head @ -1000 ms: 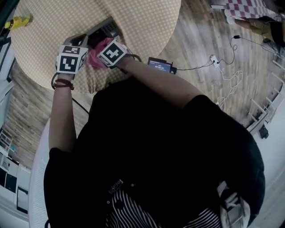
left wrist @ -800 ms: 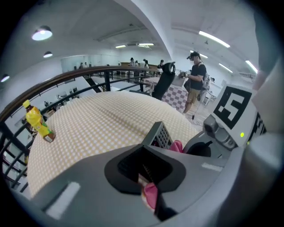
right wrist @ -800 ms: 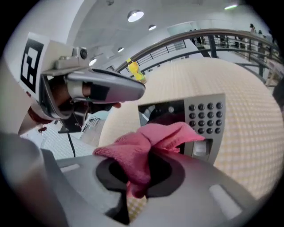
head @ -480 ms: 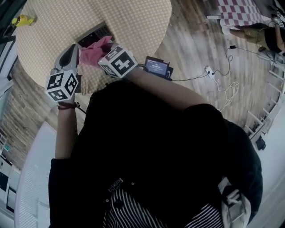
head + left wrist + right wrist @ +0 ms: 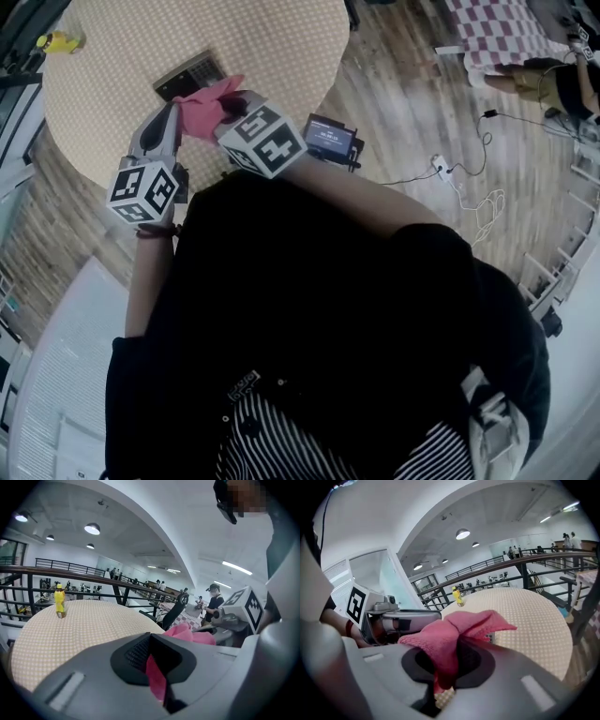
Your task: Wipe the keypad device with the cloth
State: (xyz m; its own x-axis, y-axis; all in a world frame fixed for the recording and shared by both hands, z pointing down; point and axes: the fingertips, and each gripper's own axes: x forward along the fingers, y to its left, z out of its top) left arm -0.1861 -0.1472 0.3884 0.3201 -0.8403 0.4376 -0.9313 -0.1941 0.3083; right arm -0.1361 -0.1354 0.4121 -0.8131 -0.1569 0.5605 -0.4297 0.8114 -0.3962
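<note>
The grey keypad device (image 5: 188, 74) lies flat on the round checked table (image 5: 112, 94), apart from both grippers. A pink cloth (image 5: 207, 105) hangs in the air just on my side of it, held between the two grippers. My left gripper (image 5: 172, 111) is shut on a strip of the cloth (image 5: 156, 680), which runs down between its jaws. Facing it from the right, my right gripper (image 5: 228, 105) is shut on a bunched fold of the cloth (image 5: 449, 632). In the right gripper view the cloth hides most of the device.
A yellow bottle (image 5: 56, 41) stands at the table's far left rim. A small black box with a lit screen (image 5: 327, 139), a power strip (image 5: 441, 148) and loose cables lie on the wooden floor to the right. People (image 5: 214, 603) stand in the background.
Both grippers have come up off the keypad device and drawn back toward the table's near edge, taking the pink cloth with them. The device now lies uncovered.
</note>
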